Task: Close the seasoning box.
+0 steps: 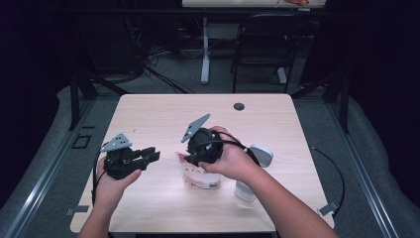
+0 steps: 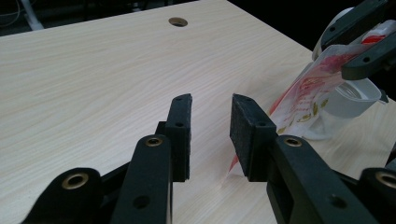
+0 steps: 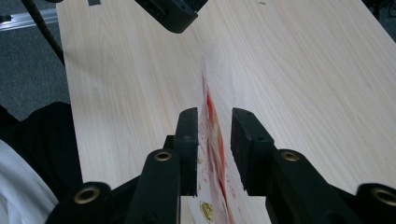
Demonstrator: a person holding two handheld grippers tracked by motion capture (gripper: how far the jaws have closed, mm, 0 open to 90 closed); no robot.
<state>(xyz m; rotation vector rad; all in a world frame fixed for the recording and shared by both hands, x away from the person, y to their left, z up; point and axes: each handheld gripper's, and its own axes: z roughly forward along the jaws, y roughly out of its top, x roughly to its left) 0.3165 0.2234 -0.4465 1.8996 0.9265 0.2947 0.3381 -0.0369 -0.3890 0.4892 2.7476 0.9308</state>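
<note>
Clear plastic pouch (image 1: 198, 174) with red print stands near the table's (image 1: 163, 114) front middle, its edge between your right gripper (image 3: 214, 140) jaws, which sit apart around it, likely to keep it upright. Your left gripper (image 2: 211, 128) hovers just beside, jaws apart and empty, probably waiting to take the other edge. The white container (image 1: 252, 171) behind your right hand (image 1: 233, 161) is mostly hidden; the pouch's contents can't be made out.
</note>
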